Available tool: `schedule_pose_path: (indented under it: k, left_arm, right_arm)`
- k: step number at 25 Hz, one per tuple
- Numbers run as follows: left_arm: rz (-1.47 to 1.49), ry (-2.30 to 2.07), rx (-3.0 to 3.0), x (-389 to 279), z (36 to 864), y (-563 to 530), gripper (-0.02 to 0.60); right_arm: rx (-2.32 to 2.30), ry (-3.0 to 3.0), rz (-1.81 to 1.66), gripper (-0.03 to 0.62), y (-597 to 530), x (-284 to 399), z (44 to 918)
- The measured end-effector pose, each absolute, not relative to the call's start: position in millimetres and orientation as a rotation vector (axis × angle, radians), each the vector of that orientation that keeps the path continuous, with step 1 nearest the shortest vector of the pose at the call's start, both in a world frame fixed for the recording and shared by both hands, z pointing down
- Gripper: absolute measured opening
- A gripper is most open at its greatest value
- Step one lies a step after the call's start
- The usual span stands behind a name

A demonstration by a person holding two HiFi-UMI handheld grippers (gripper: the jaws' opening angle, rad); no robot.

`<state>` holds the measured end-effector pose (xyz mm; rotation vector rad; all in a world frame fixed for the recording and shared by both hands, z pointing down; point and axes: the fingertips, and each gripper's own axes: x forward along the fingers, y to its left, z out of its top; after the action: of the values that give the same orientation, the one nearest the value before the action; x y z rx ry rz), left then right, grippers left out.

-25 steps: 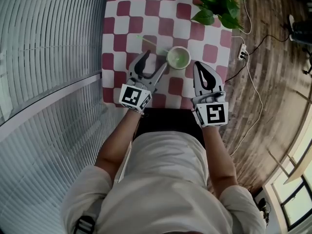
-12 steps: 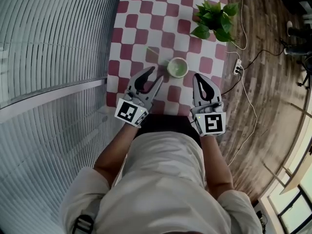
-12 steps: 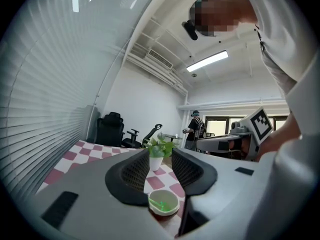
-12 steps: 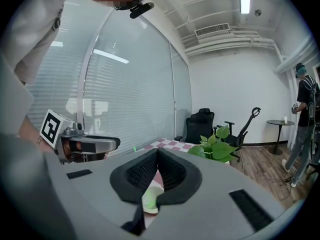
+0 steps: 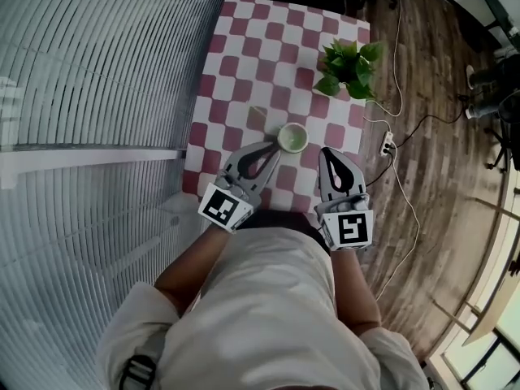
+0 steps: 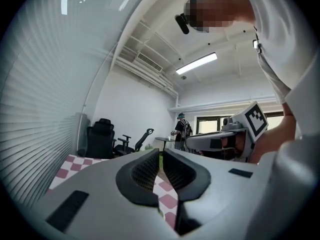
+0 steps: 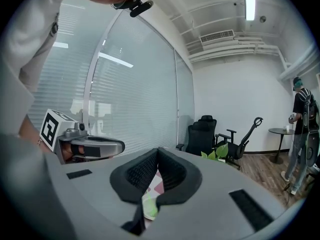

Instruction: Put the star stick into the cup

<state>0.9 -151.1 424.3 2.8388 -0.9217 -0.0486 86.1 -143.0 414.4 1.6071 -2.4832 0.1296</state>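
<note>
A pale green cup [image 5: 292, 138] stands on the red-and-white checked table [image 5: 244, 47], near its front edge. The thin star stick [image 5: 260, 119] leans out of the cup toward the upper left; it is faint at this size. My left gripper [image 5: 275, 148] hangs above the table just left of the cup. Its jaws have just been closing and now stand together with nothing between them [image 6: 161, 154]. My right gripper [image 5: 328, 150] is just right of the cup, shut and empty [image 7: 158, 150]. Below its jaws a bit of the green cup [image 7: 150, 206] shows.
A potted green plant [image 5: 345, 67] sits at the table's right side. A power strip [image 5: 385, 143] and cables lie on the wooden floor to the right. A glass wall with blinds [image 5: 97, 136] runs along the left. Office chairs [image 7: 205, 134] and a standing person [image 7: 302, 134] are farther back.
Both grippers have risen off the table and the table looks smaller and farther. The left jaws went from wide open to together. Cup and stick stayed in place.
</note>
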Motion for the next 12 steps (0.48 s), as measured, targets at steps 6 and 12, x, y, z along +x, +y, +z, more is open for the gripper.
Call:
schedule_pose_path:
  k: [6, 12]
  left_arm:
    - [-0.077, -0.895, 2.874, 6.8, 378.3, -141.1, 0.041]
    - [-0.110, -0.870, 2.894, 8.2, 326.1, -137.3, 0.039]
  right_arm:
    - [1.599, -2.517, 0.083, 0.031, -134.6, 83.9, 371.9]
    - [1.591, -2.561, 0.053, 0.031, -123.8, 81.7, 326.1]
